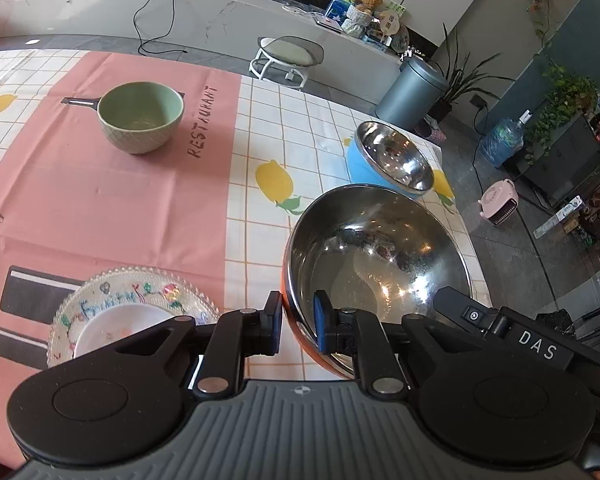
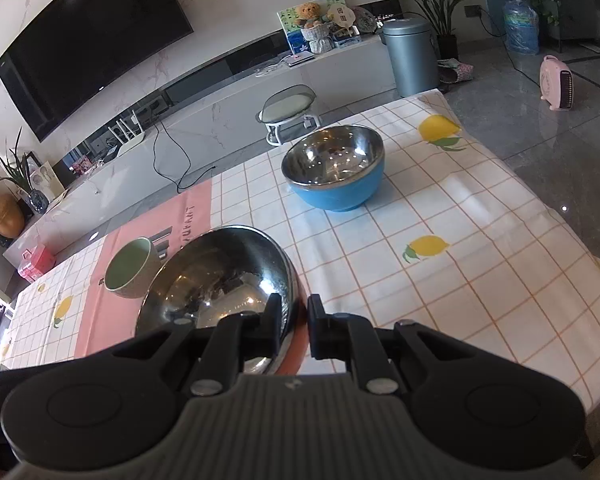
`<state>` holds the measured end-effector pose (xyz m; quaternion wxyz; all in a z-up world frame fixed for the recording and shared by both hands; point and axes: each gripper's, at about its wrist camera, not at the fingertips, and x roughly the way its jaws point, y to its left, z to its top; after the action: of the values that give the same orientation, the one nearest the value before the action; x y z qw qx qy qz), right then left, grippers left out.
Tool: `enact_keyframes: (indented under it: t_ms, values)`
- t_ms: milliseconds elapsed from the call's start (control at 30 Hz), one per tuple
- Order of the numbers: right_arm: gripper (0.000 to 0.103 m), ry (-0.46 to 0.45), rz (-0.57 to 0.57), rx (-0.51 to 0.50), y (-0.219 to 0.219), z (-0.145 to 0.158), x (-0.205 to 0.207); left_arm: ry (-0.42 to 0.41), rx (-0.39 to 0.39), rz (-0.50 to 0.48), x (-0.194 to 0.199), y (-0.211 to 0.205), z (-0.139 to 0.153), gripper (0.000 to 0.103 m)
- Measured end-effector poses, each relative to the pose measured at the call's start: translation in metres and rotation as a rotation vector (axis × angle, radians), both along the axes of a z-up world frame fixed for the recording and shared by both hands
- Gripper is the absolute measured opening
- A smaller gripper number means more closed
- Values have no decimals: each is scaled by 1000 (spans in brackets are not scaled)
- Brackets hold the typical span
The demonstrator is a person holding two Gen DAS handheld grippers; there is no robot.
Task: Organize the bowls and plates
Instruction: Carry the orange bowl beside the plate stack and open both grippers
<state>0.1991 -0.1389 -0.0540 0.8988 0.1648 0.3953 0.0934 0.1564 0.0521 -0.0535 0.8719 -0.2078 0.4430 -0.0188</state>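
Observation:
Both grippers clamp the rim of one steel bowl with an orange outside [image 1: 380, 256], also seen in the right wrist view [image 2: 224, 276]. My left gripper [image 1: 298, 322] is shut on its near-left rim, one finger inside, one outside. My right gripper [image 2: 294, 326] is shut on its right rim, and part of that gripper [image 1: 500, 328] shows in the left wrist view. A steel bowl with a blue outside [image 1: 388, 160] [image 2: 334, 168] stands beyond. A green ceramic bowl [image 1: 142, 116] [image 2: 130, 266] sits on the pink mat. A clear patterned glass plate [image 1: 112, 300] holding a small white dish [image 1: 116, 330] lies near left.
The table carries a checked lemon-print cloth [image 2: 440, 216] with a pink mat [image 1: 100, 200]. Its right edge drops to the floor. A stool [image 2: 290, 110], grey bin [image 2: 410, 54], pink heater [image 2: 558, 82] and water jug [image 2: 520, 26] stand beyond.

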Motion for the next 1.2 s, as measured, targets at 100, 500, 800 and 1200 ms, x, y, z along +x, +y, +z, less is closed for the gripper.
enact_keyframes:
  t_ms: [100,500,800,1200]
  values:
    - [11,8,-15,6,-14,-1,-14,8,13,-14,-9,-13,0,18]
    - [11,92,-46,19,-53,-21,-43,81,25,-41,-30,-46,-25,18]
    - [10,147,-57,34,-59,-43,-40,97,75,-55,-25,-58,-33,18]
    - [10,164,-90,21,-68,-54,-31,101,83,-91,-15,-67,-44,18]
